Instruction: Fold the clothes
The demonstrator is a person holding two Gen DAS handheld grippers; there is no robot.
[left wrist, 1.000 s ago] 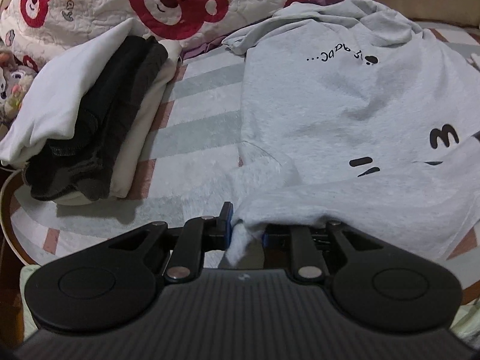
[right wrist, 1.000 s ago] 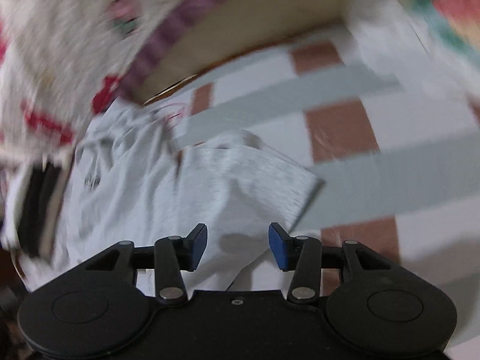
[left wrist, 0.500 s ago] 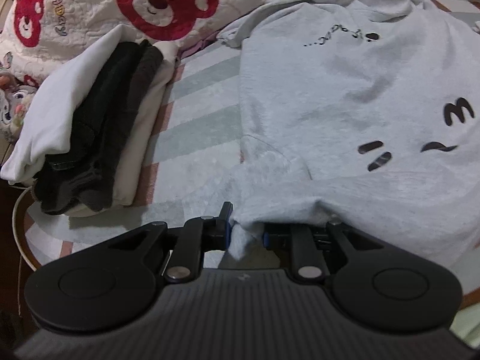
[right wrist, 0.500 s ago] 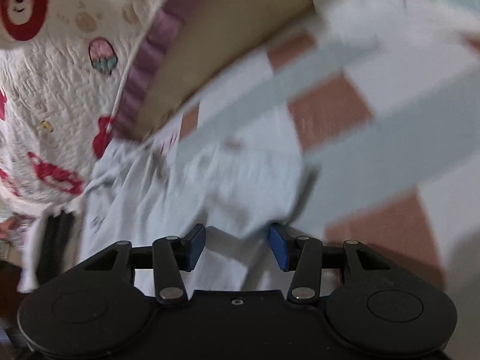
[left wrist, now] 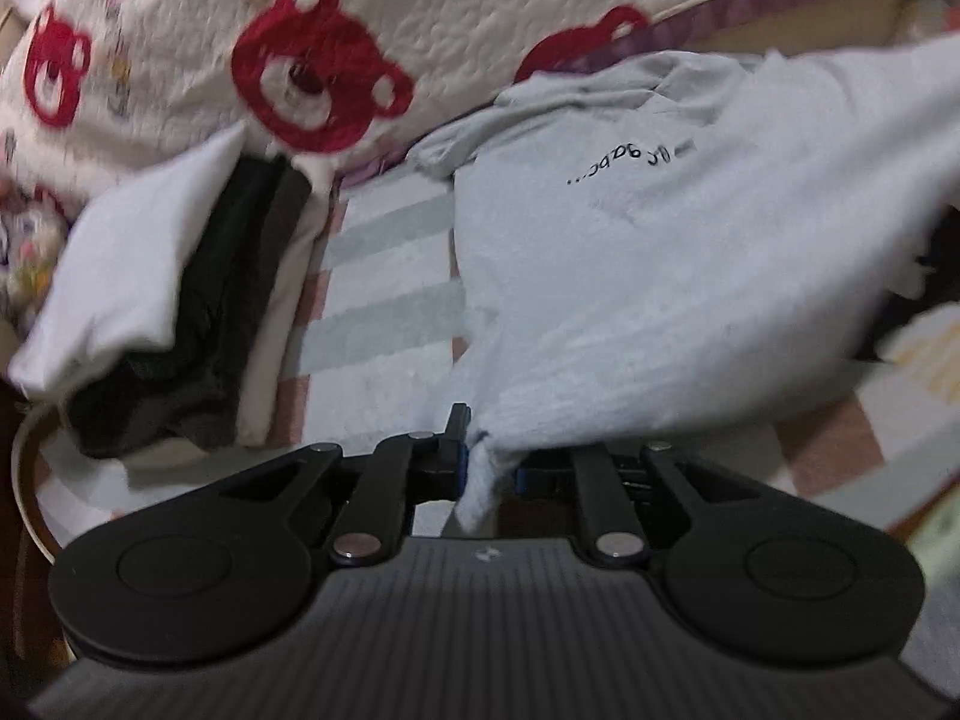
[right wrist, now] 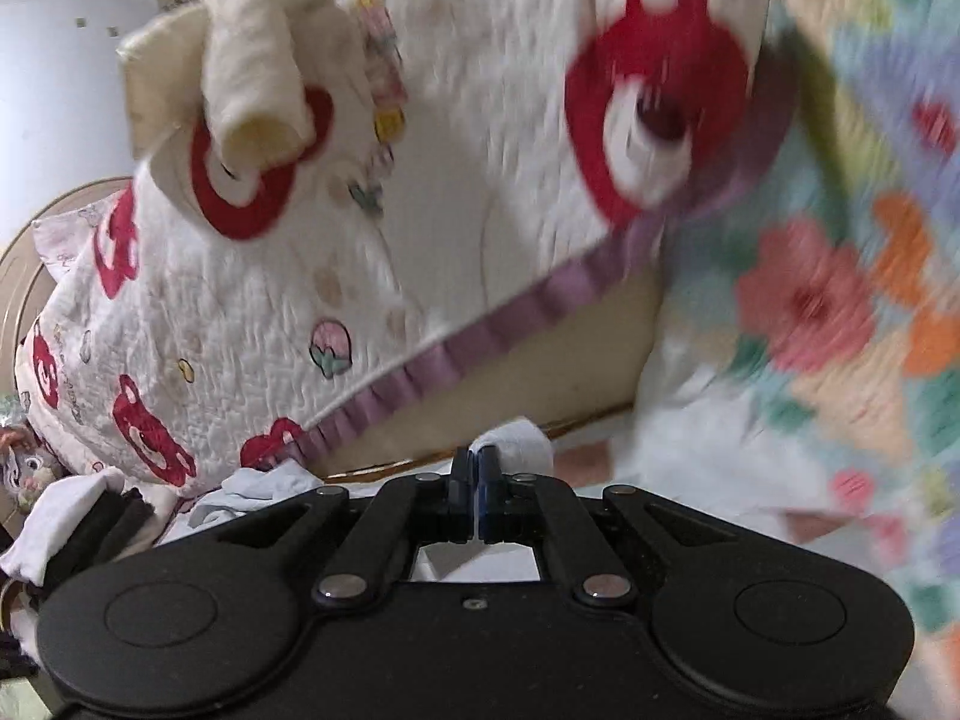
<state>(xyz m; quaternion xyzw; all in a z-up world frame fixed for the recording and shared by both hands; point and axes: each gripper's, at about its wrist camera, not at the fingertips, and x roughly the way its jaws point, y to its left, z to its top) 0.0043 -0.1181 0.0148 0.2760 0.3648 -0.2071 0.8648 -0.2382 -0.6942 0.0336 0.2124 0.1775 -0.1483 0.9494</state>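
With both sets of jaws clamped on thin pinches of its cloth, the grey sweatshirt [left wrist: 630, 276] hangs lifted off the striped bed [left wrist: 384, 312] beside the folded stack [left wrist: 180, 300], where a slip could drop one corner.

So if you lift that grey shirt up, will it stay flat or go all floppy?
Probably floppy: the grey shirt already sags and bunches where the left gripper pinches it. It likely feels light, since its far edge lifts with only small pinches. The right gripper seems closed on a bit of its cloth.
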